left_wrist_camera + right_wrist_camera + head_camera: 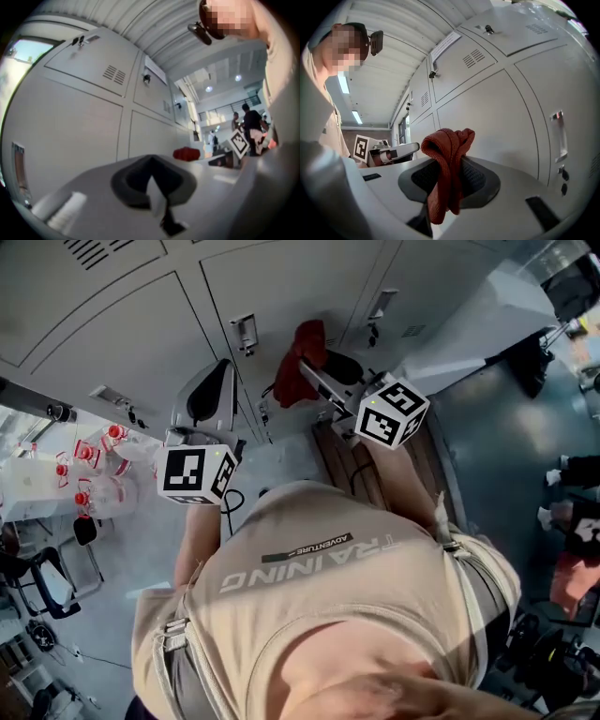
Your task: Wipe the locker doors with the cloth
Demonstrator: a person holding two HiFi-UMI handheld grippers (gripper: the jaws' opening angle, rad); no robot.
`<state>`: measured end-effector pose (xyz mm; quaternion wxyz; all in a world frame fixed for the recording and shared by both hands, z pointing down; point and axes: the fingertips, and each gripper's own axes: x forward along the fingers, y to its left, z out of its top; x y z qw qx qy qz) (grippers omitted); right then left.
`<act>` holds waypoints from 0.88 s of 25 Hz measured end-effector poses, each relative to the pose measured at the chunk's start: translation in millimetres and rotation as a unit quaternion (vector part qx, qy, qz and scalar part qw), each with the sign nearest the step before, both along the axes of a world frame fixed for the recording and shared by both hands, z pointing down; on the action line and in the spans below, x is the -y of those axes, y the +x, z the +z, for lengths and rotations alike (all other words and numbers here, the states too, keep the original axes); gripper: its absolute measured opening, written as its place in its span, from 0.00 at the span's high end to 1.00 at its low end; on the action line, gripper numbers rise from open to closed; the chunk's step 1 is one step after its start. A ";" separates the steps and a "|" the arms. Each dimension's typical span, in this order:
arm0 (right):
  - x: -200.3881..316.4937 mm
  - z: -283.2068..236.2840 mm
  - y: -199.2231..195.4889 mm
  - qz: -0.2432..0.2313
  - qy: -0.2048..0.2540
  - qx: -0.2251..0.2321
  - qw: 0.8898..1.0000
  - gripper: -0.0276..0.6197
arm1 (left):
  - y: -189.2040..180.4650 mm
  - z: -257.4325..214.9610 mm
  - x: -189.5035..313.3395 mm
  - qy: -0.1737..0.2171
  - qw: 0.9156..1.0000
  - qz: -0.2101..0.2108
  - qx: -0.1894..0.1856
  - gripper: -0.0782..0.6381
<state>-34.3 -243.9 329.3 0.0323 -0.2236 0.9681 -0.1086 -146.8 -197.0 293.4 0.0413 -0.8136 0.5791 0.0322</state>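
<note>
While the red cloth (447,150) is pinched fast in the right gripper (450,173), its jaws closed on a narrow fold with the bunch standing up past their tips, wiping does not look begun: in the head view the cloth sits at about 12 o'clock, close before the grey locker doors (122,324), and I cannot tell whether it touches them. The left gripper (152,180) has its jaws drawn together on nothing and hangs at about 10 o'clock of the person's chest, pointed at the same doors. As I judge it, the main risk is the grip itself: so little cloth is spread that the hard jaw tips could meet the painted metal and scrape it. Drag across the door could also pull the fold out of the jaws. A latch handle (557,136) stands at 3 o'clock of the cloth in the right gripper view, and a loose tail could snag there.
</note>
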 end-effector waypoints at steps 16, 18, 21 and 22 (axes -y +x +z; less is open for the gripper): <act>-2.4 -15.5 17.2 0.106 0.159 -0.103 0.976 0.78 | -47.1 3.3 -20.0 0.026 0.992 -0.120 0.022 0.88; -2.4 -12.9 17.6 0.103 0.151 -0.100 0.978 0.78 | -45.5 7.3 -20.3 0.016 0.993 -0.117 0.024 0.88; -2.7 -9.6 16.3 0.101 0.146 -0.102 0.979 0.78 | -45.8 12.7 -22.3 0.008 0.993 -0.116 0.022 0.88; -2.8 -8.8 15.2 0.100 0.145 -0.102 0.979 0.78 | -46.2 13.8 -22.7 0.006 0.993 -0.115 0.022 0.88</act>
